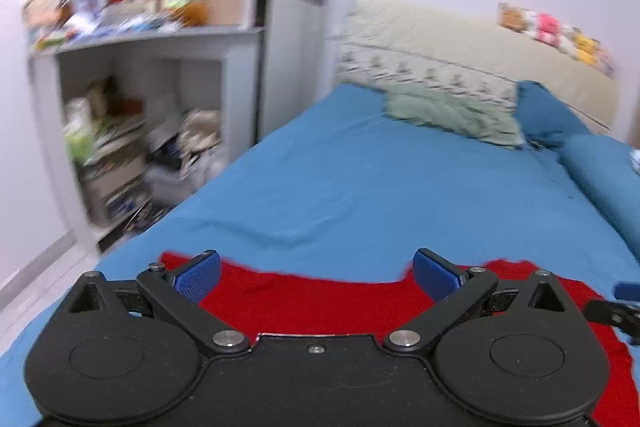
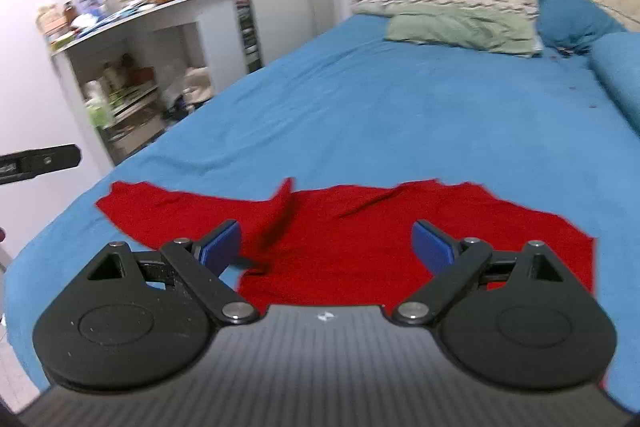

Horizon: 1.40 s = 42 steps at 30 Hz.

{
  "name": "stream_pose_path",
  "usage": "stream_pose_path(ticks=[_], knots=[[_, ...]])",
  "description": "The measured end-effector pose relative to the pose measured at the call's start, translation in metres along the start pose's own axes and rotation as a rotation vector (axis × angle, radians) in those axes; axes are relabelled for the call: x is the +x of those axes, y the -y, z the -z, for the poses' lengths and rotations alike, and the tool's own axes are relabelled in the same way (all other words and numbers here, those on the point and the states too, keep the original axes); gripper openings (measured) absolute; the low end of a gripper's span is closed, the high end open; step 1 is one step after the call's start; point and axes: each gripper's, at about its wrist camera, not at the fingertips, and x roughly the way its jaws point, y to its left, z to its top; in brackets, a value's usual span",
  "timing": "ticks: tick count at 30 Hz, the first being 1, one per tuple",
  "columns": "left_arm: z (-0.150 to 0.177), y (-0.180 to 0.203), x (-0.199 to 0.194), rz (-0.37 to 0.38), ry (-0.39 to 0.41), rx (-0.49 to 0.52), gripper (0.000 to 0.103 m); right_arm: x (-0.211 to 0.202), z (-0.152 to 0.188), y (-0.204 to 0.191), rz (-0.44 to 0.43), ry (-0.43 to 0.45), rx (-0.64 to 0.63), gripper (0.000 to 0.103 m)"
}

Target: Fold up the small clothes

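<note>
Left gripper (image 1: 316, 275): jaws spread wide, blue pads (image 1: 198, 277) well apart, nothing between them; it hangs over the near edge of the red garment (image 1: 320, 301), contact not discernible; right gripper (image 2: 326, 245): jaws likewise wide, gripping nothing, poised above the garment's middle; red garment lies spread mostly flat on the blue bedsheet (image 2: 380, 115) at the near end of the bed, one crease ridge left of centre; green pillow (image 2: 460, 29) far back by the headboard.
</note>
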Motion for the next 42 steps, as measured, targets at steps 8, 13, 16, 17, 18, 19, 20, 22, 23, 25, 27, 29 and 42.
stream_pose_path(ticks=[8, 13, 16, 17, 18, 19, 20, 22, 23, 25, 27, 29, 42], knots=[[0.044, -0.113, 0.065, -0.058, -0.063, -0.171, 0.102, 0.064, 0.021, -0.043, -0.039, -0.094, -0.001, 0.103], [0.068, -0.146, 0.112, -0.008, -0.125, -0.278, 0.089, 0.094, 0.037, -0.056, -0.025, -0.114, -0.022, 0.103], [0.074, -0.151, 0.140, -0.004, -0.148, -0.321, 0.080, 0.107, 0.045, -0.056, -0.021, -0.122, -0.031, 0.103], [0.076, -0.154, 0.149, -0.010, -0.153, -0.340, 0.079, 0.111, 0.047, -0.056, -0.019, -0.123, -0.033, 0.103], [0.077, -0.153, 0.152, -0.011, -0.133, -0.351, 0.079, 0.114, 0.049, -0.057, -0.017, -0.122, -0.034, 0.103], [0.078, -0.150, 0.154, -0.011, -0.113, -0.354, 0.079, 0.117, 0.051, -0.056, -0.017, -0.121, -0.035, 0.103], [0.076, -0.149, 0.157, -0.016, -0.104, -0.348, 0.079, 0.118, 0.052, -0.054, -0.022, -0.116, -0.033, 0.103], [0.071, -0.145, 0.167, -0.035, -0.104, -0.313, 0.079, 0.120, 0.055, -0.049, -0.047, -0.096, -0.019, 0.103], [0.069, -0.142, 0.170, -0.047, -0.101, -0.293, 0.076, 0.122, 0.056, -0.048, -0.050, -0.091, -0.012, 0.103], [0.065, -0.138, 0.177, -0.102, -0.107, -0.262, 0.044, 0.124, 0.056, -0.045, -0.050, -0.085, -0.002, 0.103], [0.062, -0.140, 0.178, -0.130, -0.120, -0.269, 0.007, 0.124, 0.056, -0.042, -0.053, -0.068, 0.014, 0.103], [0.059, -0.144, 0.173, -0.113, -0.114, -0.319, 0.005, 0.121, 0.057, -0.037, -0.063, -0.045, 0.032, 0.103], [-0.041, 0.041, 0.064, 0.176, 0.186, 0.018, 0.005, 0.068, 0.043, 0.033, 0.078, 0.062, 0.180, 0.103]])
